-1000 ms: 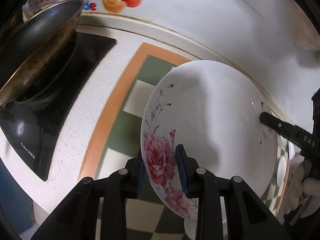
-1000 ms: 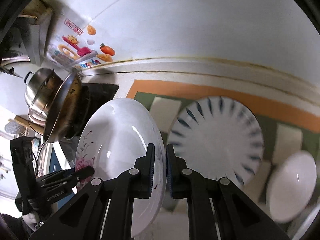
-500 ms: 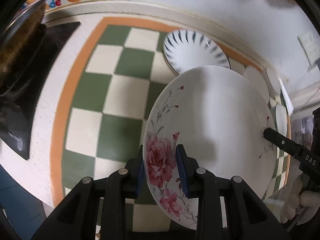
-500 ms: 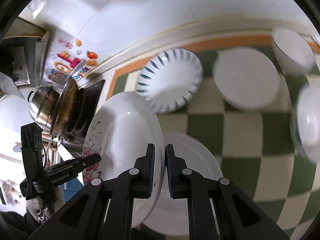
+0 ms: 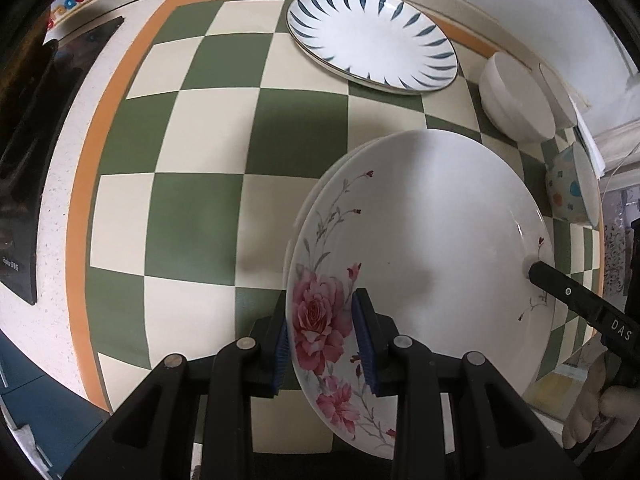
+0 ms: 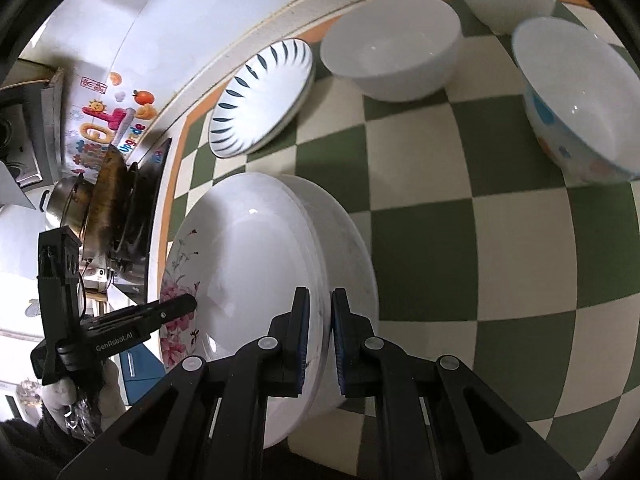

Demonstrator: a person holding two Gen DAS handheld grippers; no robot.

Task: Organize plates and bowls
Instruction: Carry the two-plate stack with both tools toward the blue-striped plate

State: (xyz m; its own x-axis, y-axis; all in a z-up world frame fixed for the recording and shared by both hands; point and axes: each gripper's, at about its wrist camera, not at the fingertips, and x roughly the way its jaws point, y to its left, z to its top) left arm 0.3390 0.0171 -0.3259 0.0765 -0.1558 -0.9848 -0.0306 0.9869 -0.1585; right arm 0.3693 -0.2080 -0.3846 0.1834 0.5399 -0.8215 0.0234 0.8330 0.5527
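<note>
Rose plate (image 5: pixel 432 248) is pinched at opposite rims by both grippers – left (image 5: pixel 324 344), right (image 6: pixel 319 340) – closed tight, held level just over a white plate (image 6: pixel 344 248) near the mat's (image 5: pixel 200 128) front edge, probably for stacking

Left tool (image 5: pixel 323 338) and right tool (image 6: pixel 319 338) each clamped opposite rim edges of the floral plate (image 5: pixel 432 248), fingers nearly closed.

Flowered plate (image 5: pixel 432 248) lies over another plate (image 6: pixel 344 248); striped plate (image 5: pixel 372 40) behind, bowls (image 6: pixel 392 44) to its right
</note>
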